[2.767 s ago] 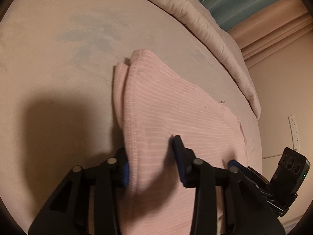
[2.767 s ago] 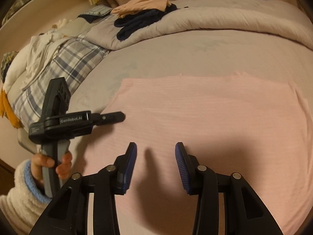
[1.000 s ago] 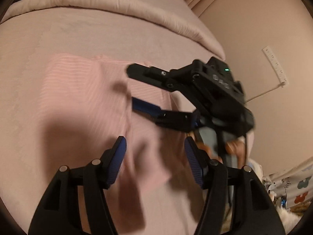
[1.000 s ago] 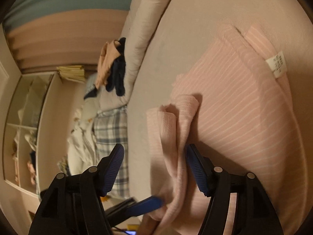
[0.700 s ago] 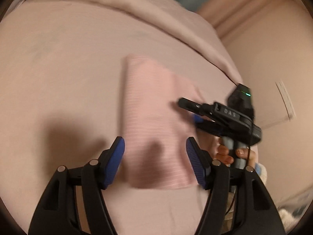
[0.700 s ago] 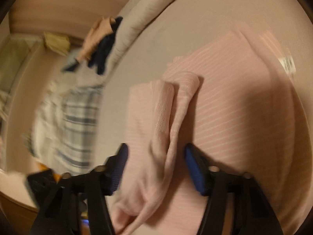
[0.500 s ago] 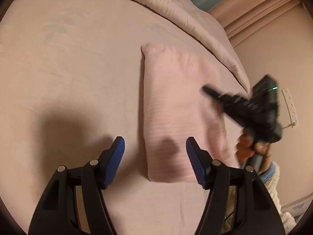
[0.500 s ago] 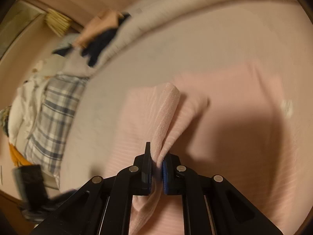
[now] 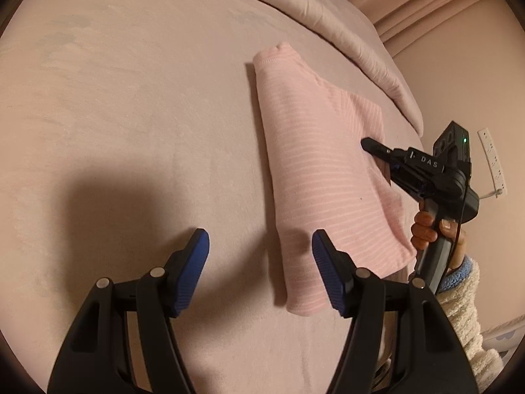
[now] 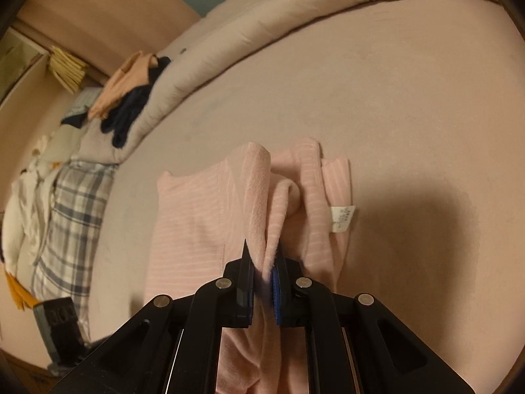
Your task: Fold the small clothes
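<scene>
Pink bedsheet (image 9: 131, 131) fills both views, with a rolled duvet (image 9: 328, 10) along its far edge from about 12 to 2 o'clock in my left view; beyond that stands a beige wall with a power strip (image 9: 492, 161) at 3 o'clock.

My left gripper (image 9: 259, 249) hangs over the sheet with its blue pads spread apart and nothing between them; the left pad is over bare sheet, the right pad (image 9: 325, 272) sits just beside the near corner of the shirt (image 9: 321, 177).

That shirt, pink with thin pale stripes, lies folded into a long strip running from 12 toward 5 o'clock in the left view; in the right view it sits at centre, bunched into upright folds, its white label (image 10: 341, 218) at 3 o'clock of the bunch.

My right gripper (image 10: 262, 282) is clamped on a raised fold of the shirt, the pads pinching the cloth between them; in the left view my right hand (image 9: 430, 229) grips its handle at 3 o'clock, cream sleeve (image 9: 466, 312) below.

Farther off in the right view, at 10 o'clock, lie a plaid cloth (image 10: 72, 216), dark and peach clothes (image 10: 128, 98) on the duvet, and a shelf (image 10: 29, 62).
</scene>
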